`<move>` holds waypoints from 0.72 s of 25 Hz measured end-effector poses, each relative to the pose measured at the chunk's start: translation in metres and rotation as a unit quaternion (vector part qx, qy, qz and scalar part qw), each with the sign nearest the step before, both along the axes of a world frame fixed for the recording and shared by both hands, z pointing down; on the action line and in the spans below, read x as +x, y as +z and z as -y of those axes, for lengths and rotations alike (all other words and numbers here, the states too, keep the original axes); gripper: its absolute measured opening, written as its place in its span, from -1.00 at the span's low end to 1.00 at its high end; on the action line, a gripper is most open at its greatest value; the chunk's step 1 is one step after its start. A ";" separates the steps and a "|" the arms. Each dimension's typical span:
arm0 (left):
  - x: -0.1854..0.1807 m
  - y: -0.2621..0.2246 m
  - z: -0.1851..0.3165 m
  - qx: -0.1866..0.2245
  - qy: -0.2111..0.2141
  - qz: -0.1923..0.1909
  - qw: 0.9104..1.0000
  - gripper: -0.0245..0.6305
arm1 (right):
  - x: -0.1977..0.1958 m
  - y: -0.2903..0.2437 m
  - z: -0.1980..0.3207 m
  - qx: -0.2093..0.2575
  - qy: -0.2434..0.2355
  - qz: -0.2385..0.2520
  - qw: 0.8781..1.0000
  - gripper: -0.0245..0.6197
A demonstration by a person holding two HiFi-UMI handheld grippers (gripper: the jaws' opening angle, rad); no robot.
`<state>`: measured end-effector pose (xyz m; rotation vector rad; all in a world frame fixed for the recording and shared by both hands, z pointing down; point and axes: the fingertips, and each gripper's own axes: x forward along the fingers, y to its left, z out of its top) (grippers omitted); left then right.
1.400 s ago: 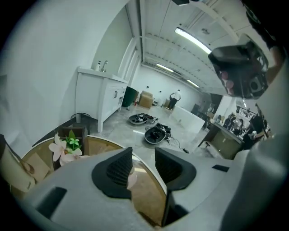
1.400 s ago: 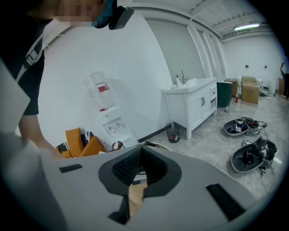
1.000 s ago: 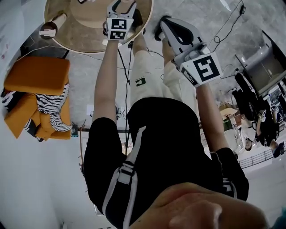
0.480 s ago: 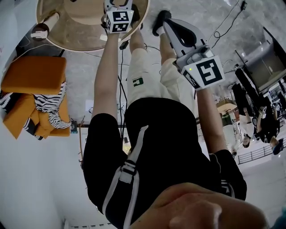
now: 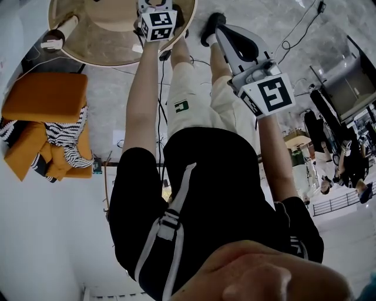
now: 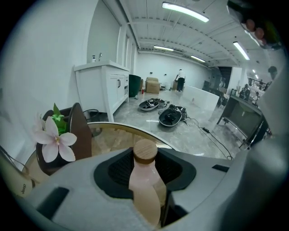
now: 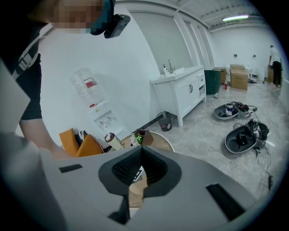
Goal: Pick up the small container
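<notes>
The small container [image 6: 145,182] is a pale pink bottle with a round wooden cap, standing upright on the round wooden table [image 6: 110,137]. In the left gripper view it sits between the jaws of my left gripper [image 6: 145,168]. Those jaws are closing, and the bottle's body fills the gap and touches both sides. In the head view the left gripper [image 5: 156,7] reaches over the table [image 5: 88,44] at the top edge, and the bottle is hidden there. My right gripper [image 5: 212,30] hangs above the floor to the right of the table, its jaws [image 7: 141,159] shut together on nothing.
A pink flower in a dark pot [image 6: 53,142] stands on the table left of the bottle. A capped cylinder [image 5: 57,36] lies near the table's left rim. Orange cushions with striped cloth [image 5: 47,117] sit at the left. A white cabinet [image 6: 101,88] stands behind the table.
My left gripper has reached farther over the table, towards the top of the head view. The right gripper has hardly moved.
</notes>
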<state>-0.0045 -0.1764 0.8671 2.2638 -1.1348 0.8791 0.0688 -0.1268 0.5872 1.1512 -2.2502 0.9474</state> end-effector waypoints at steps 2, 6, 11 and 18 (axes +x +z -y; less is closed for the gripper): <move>0.003 -0.001 0.000 0.005 0.004 0.007 1.000 -0.49 | 0.001 -0.001 0.000 0.000 -0.002 -0.001 1.000 -0.92; 0.001 -0.001 0.002 0.008 0.006 0.011 1.000 -0.49 | 0.001 -0.003 0.001 0.001 -0.001 -0.004 1.000 -0.92; 0.001 -0.005 0.001 0.008 -0.001 0.006 1.000 -0.49 | 0.003 -0.007 -0.003 0.002 -0.011 -0.007 1.000 -0.92; -0.003 -0.047 -0.002 0.028 -0.029 -0.014 0.999 -0.49 | 0.004 -0.024 -0.003 0.016 -0.017 -0.004 1.000 -0.92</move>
